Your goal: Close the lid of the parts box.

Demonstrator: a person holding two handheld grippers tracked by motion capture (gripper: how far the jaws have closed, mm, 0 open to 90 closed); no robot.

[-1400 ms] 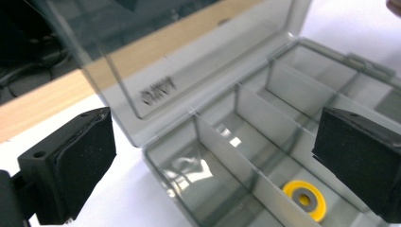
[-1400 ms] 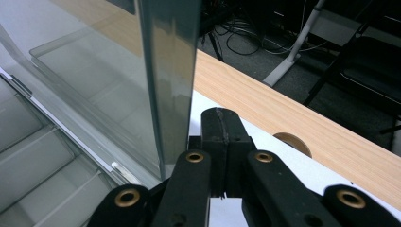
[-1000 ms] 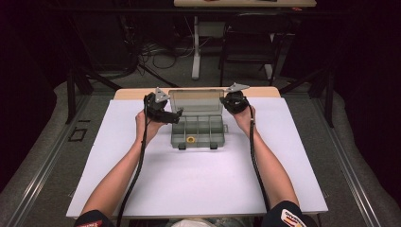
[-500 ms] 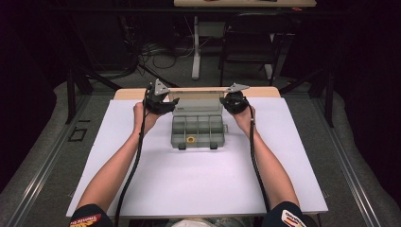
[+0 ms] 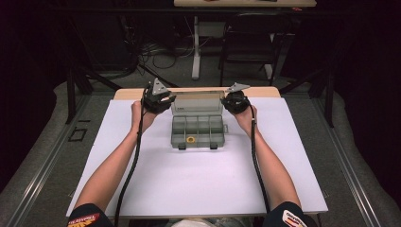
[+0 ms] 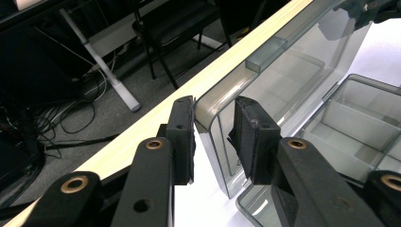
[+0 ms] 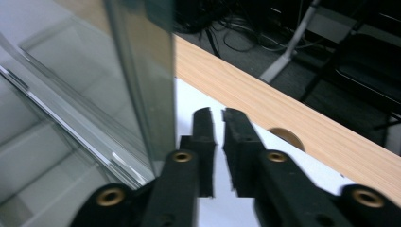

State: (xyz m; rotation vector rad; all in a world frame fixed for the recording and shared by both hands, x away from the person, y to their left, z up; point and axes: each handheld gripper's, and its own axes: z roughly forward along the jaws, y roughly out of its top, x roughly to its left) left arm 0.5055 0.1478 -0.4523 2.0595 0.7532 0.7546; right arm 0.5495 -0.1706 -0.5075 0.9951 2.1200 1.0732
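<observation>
A clear grey compartment box (image 5: 196,130) lies mid-table, its lid (image 5: 197,101) standing upright at the back. A small yellow ring (image 5: 190,139) rests in a front compartment. My left gripper (image 5: 169,100) is at the lid's left top corner. Its jaws have just been closing, and in the left gripper view (image 6: 215,123) the pads sit against both sides of the lid's rim (image 6: 215,101). My right gripper (image 5: 225,100) is by the lid's right corner. Its jaws (image 7: 217,118) have just been opening to a narrow gap with nothing in it; the lid (image 7: 137,61) stands just outside the left jaw.
A white sheet (image 5: 189,184) covers the table, with a wooden strip (image 5: 127,93) along the far edge. Behind the table stand a dark chair (image 5: 255,42) and a white desk leg (image 5: 195,52), with cables on the floor.
My left gripper has shifted slightly back, from beside the box to the lid's left corner, and its jaws have drawn together. The right hand has stayed where it was.
</observation>
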